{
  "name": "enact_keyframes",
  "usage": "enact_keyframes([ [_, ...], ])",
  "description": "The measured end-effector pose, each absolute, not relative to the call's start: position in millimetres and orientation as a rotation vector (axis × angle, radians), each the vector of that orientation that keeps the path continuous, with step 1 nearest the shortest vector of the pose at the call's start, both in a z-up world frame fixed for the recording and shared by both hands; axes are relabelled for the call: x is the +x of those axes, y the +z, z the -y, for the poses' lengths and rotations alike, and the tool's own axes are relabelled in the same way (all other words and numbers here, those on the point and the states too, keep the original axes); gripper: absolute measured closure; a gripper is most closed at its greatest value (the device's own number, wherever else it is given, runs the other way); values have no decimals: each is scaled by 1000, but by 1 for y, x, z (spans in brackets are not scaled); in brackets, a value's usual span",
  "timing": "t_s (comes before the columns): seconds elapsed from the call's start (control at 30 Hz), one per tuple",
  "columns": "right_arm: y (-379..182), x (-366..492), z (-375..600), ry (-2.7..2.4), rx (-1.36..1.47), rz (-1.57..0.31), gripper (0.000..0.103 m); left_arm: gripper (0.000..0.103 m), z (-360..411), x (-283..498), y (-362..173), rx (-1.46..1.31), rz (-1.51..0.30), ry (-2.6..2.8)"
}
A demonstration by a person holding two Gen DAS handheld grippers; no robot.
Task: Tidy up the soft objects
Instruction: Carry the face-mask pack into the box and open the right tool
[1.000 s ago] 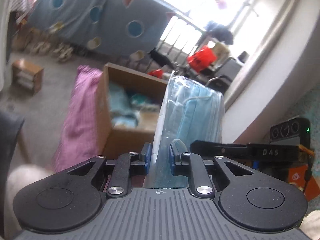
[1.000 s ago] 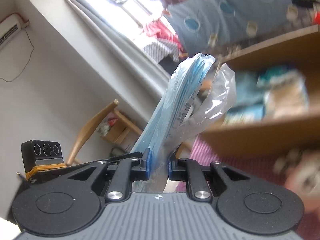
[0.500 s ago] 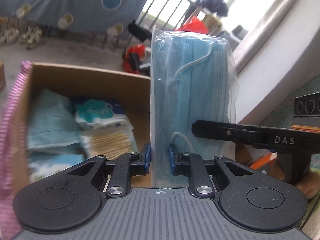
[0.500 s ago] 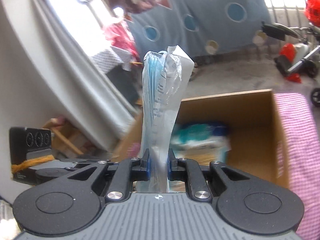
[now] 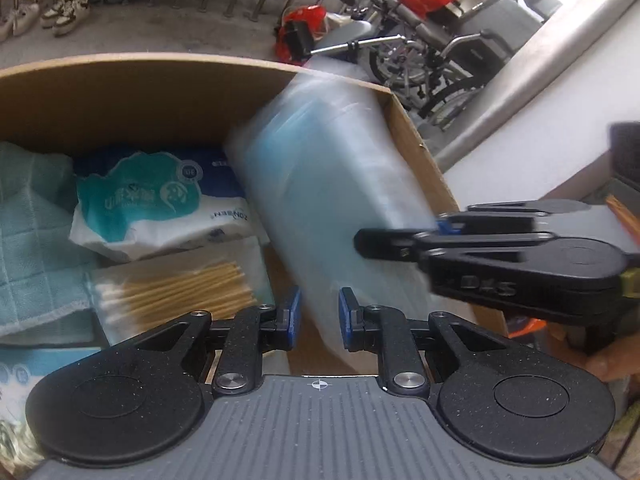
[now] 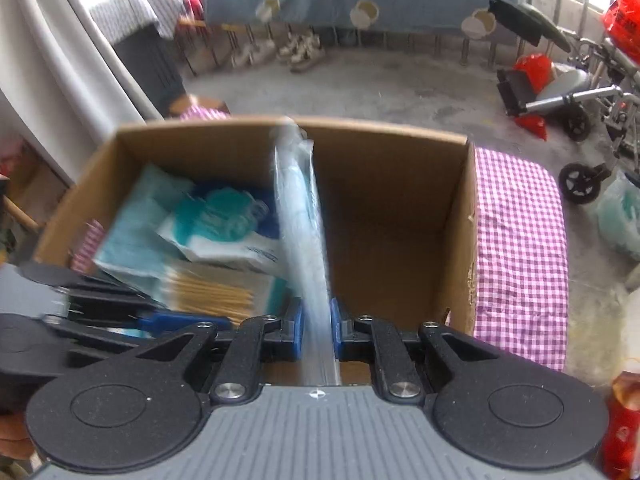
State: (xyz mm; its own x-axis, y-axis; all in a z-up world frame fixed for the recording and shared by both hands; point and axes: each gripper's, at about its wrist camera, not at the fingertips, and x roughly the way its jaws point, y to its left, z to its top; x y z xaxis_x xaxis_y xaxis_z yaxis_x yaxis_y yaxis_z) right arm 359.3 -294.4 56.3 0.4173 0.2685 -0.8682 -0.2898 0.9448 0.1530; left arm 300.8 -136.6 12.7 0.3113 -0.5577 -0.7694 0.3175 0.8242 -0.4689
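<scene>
The right tool (image 6: 318, 334) is clenched on the bottom edge of the mask pack (image 6: 300, 208), which stands edge-on over the open cardboard box (image 6: 392, 200), its top near the far wall. The left tool (image 5: 318, 320) is drawn nearly closed with the pack's lower corner against its right-hand pad; blur hides whether it nips the film. The pack looks light, limp and slippery in its clear wrapper. It will likely sag and swing from one edge, so a hold on the thick stack, not on loose film, seems safer. Counted, there are two tools, one mask pack and one box. Inside, on the left half, lie one tissue pack (image 5: 160, 208), one packet of cotton swabs (image 5: 176, 284) and one teal cloth (image 5: 36, 220). The right half is bare cardboard. The box sits on a bench under a checked cloth (image 6: 520, 260).
</scene>
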Motion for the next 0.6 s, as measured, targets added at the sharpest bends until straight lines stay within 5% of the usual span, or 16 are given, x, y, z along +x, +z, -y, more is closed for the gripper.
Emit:
enact_keyframes([
  [0.2,55,359,284,319,-61,-1123,87,80,120,291,27,-239,-1066,-579],
  [0.6,99,337,267,204,-188,-960,84,25,50,240,76,-321,-832,-550],
])
